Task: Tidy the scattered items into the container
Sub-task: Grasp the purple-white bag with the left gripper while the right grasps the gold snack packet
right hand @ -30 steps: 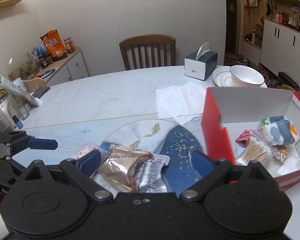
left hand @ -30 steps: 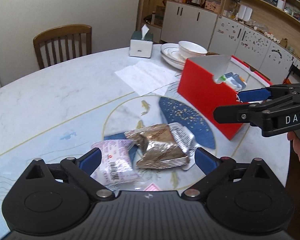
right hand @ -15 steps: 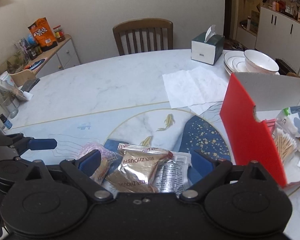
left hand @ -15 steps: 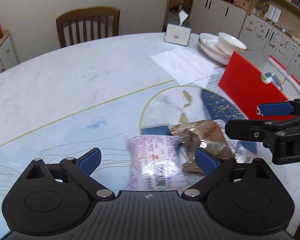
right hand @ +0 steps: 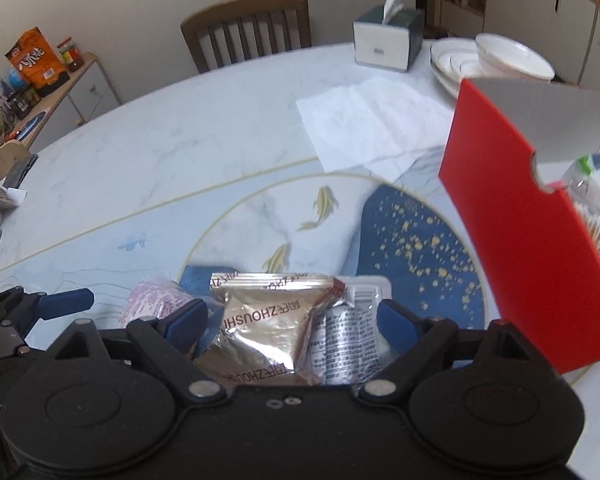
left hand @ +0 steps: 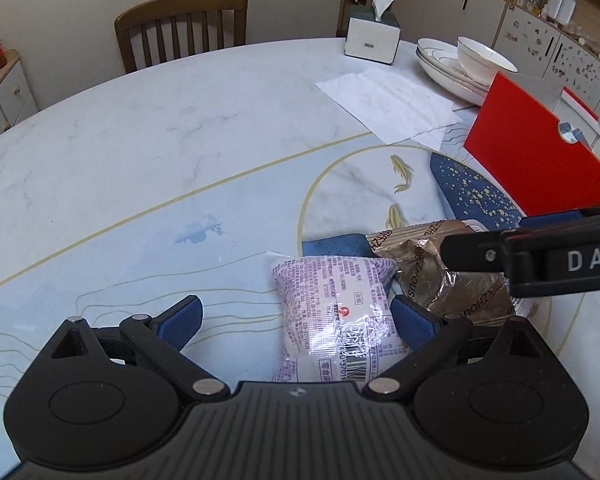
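A pale purple snack packet [left hand: 340,312] lies on the table between the open fingers of my left gripper [left hand: 296,320]. A brown foil packet [right hand: 268,324] and a silver sachet [right hand: 348,340] lie between the open fingers of my right gripper [right hand: 292,320]. The purple packet [right hand: 152,304] shows to the left of the right gripper, and the brown packet [left hand: 440,280] lies right of the left gripper, partly under the right gripper's finger [left hand: 500,256]. The red box [right hand: 532,216] stands at the right with several items inside.
White paper sheets [left hand: 388,104] lie beyond the packets. A tissue box [left hand: 372,36], stacked plates with a bowl [left hand: 468,64] and a wooden chair [left hand: 180,28] are at the far side. A side cabinet with snacks [right hand: 40,68] stands at the left.
My left gripper has swung left and closed in over the purple packet. My right gripper has lowered over the brown and silver packets. Both stay open.
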`<state>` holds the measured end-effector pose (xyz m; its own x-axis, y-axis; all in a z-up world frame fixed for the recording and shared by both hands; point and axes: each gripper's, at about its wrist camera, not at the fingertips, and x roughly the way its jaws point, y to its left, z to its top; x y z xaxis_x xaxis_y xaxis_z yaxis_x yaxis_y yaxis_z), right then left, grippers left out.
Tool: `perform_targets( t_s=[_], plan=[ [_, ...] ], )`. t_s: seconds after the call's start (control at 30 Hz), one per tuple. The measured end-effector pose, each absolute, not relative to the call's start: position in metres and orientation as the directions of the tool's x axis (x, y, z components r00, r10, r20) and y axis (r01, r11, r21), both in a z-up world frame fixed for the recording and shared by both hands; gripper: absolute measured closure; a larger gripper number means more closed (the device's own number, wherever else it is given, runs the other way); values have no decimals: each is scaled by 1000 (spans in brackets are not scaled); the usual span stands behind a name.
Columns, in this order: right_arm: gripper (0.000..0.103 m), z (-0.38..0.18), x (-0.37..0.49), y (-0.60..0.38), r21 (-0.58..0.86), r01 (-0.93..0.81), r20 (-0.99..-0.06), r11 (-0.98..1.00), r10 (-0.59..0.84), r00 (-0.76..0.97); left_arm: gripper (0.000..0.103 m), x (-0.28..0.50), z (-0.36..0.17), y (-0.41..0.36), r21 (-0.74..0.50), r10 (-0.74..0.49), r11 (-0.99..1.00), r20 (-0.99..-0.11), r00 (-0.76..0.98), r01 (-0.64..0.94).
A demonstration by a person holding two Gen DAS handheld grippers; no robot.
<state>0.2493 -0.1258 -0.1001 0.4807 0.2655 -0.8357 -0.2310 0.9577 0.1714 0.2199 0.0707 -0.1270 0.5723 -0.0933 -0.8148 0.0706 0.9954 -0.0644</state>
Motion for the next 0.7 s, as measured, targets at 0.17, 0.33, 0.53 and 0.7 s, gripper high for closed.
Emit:
perform_targets(
  t_s=[0.17,0.33,0.53,0.7],
  plan=[
    [12,-105,252,-118,163,-248,-845,955,265,465,2,223,-131,68,-58,-96,995,-824,559,84],
    [16,-112,256,-114,149,-250,-860,957,250,445,2,224,-135,69,-72,-101,995,-826,555,75],
    [18,-118,258,-110,128,-257,-870,958,233,434,3,227,-140,73,-102,-118,993,-834,539,59],
    [22,-118,259,-109,107,-262,-874,959,217,436,4,227,-141,77,-130,-138,990,-834,534,53]
  ],
)
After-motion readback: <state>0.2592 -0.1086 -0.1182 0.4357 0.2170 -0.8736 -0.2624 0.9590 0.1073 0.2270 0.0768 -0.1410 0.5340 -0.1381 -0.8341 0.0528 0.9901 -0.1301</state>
